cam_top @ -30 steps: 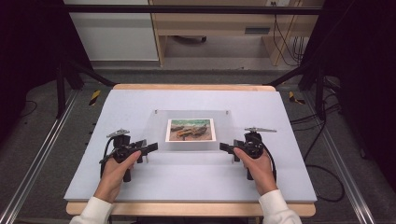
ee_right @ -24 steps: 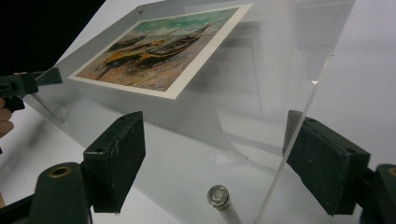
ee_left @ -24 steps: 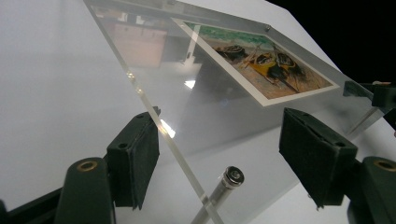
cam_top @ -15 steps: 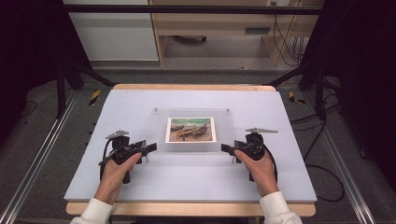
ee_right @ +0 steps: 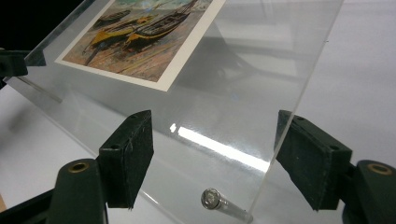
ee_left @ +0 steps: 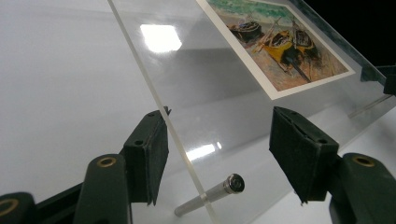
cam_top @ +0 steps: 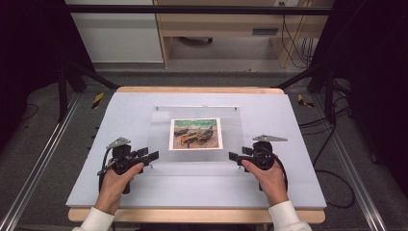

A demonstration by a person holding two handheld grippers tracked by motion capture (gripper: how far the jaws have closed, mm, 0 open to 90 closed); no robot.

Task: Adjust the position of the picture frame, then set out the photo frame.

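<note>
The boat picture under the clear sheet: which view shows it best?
The high view: the whole picture lies square and uncut there. The left gripper view and the right gripper view show it slanted and cut off at the top edge.

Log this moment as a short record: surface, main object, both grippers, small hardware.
surface: white table
main object: clear acrylic frame holding a boat print
left gripper: jaws have just been closing, straddle the frame's corner edge, pads not pressing
right gripper: jaws likewise closing, astride the opposite corner, no grip
hardware: metal standoff under each near corner
</note>
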